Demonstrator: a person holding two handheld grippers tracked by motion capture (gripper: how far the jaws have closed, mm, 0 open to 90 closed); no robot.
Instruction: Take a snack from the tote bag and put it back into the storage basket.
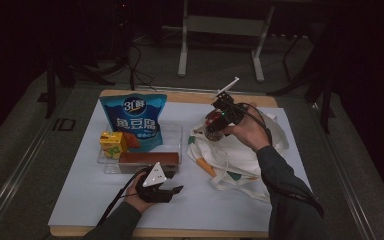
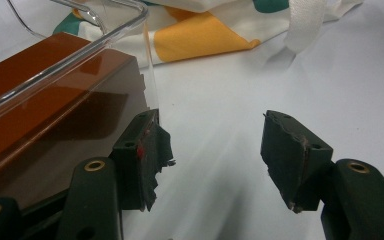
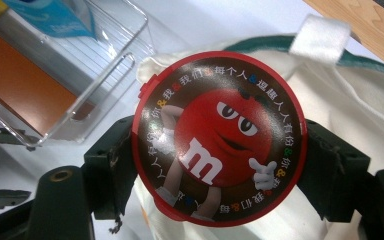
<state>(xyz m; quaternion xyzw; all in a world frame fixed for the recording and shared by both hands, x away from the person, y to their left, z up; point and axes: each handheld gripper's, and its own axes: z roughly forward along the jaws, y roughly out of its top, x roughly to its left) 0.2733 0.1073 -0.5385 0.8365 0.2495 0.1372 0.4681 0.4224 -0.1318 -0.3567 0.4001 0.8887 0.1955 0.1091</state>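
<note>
1. My right tongs grasp the candy tin, raised above the cloth bag.
2. My left tongs rest released beside the clear bin.
3. Tin not yet placed; the drop-off remains.

White "m" on the red tin (its lid); "3口鲜" on the blue bag.

A clear plastic tray stands on the white sheet that covers the wooden table. In the tray a blue snack bag stands upright at the back. A yellow drink carton is at its left front corner, touching the bag. A long brown box lies along the front wall of the tray (its top looks orange-brown in the gripper views). Behind the table is a grey metal stand on the dark floor.
</note>
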